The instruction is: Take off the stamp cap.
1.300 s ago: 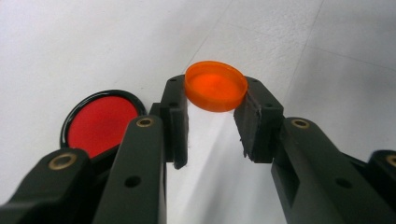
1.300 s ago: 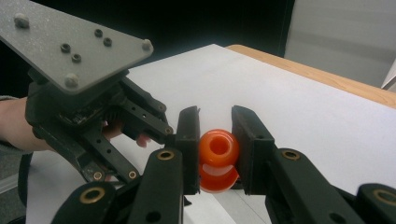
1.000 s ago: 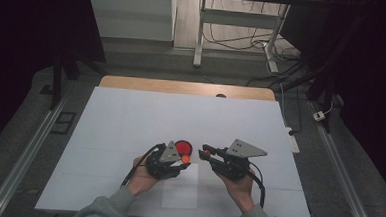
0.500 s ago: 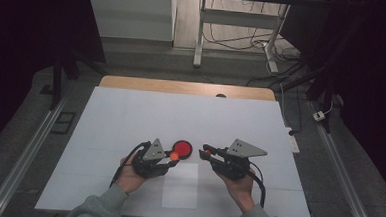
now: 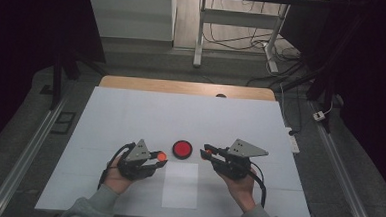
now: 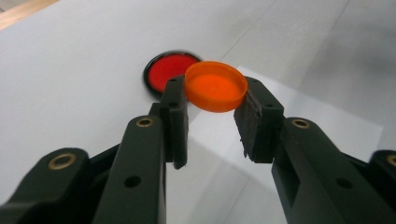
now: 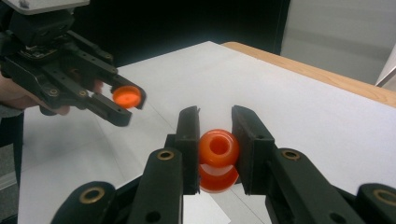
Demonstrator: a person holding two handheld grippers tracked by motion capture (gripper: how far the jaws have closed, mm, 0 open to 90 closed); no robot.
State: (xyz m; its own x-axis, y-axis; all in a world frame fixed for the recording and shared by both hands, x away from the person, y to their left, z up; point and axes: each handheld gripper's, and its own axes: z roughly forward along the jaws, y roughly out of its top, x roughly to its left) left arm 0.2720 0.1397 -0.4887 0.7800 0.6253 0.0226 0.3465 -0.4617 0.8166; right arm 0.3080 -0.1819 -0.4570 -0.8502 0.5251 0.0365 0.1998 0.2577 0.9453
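White table (image 5: 130, 115) with wooden far edge, red disc (image 5: 182, 149) and paper sheet (image 5: 180, 185) on it

My right gripper (image 7: 215, 140) clamps a glossy orange plastic bottle neck (image 7: 218, 149) between both black jaws. Farther off, my left gripper (image 7: 122, 103) pinches a small round orange cap (image 7: 126, 97) above the white table (image 7: 280, 102).

A small orange cap (image 6: 215, 86) looks like smooth, slightly translucent plastic with a soft sheen. The left gripper (image 6: 211, 122) has matt black plastic jaws with brass-coloured rivets, and its pads (image 6: 256, 122) look rough and rubbery. The right gripper (image 7: 214, 148) has the same matt black finish and carries a glossy orange plastic bottle (image 7: 218, 158). A red disc (image 5: 182, 149) with a black rim looks smooth. The table (image 5: 131, 110) has a matt white paper-like cover, with a bare wooden edge (image 5: 182, 87) at the far side.
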